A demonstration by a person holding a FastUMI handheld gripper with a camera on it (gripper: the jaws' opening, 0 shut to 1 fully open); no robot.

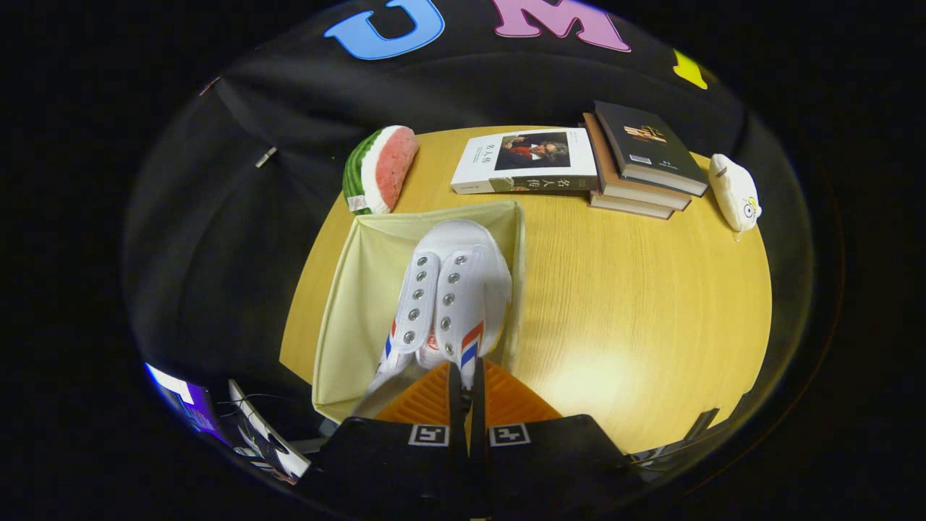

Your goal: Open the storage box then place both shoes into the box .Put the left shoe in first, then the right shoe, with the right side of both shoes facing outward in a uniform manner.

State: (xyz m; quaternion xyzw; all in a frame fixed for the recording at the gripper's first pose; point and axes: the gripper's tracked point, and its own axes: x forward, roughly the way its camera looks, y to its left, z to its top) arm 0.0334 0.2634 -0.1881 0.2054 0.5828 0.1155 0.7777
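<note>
The gripper (pixel 466 376) has its two fingers drawn nearly together, pinching the heel edge of a white canvas sneaker with silver eyelets and red-and-blue side stripes (pixel 448 297), so the claw is clenched on the shoe. The sneaker hangs toe-forward just ahead of the fingers, over the open top of a pale cream fabric storage box (pixel 354 304); its toe reaches toward the box's far wall, and whether the sole touches the bottom cannot be told. The box stands on a round light-wood table (pixel 651 304), close to the table's near edge. Beyond the box, a plush watermelon slice with green rind and pink flesh (pixel 380 170) lies at the far rim of the table. Beside it rests a white-covered book with a portrait on the front (pixel 524 163), and next to that a stack of three dark-covered books (pixel 640 163). Further along the rim sits a small white plush toy with a yellow detail (pixel 734 192). The lower inside of the box behind the sneaker is hidden
</note>
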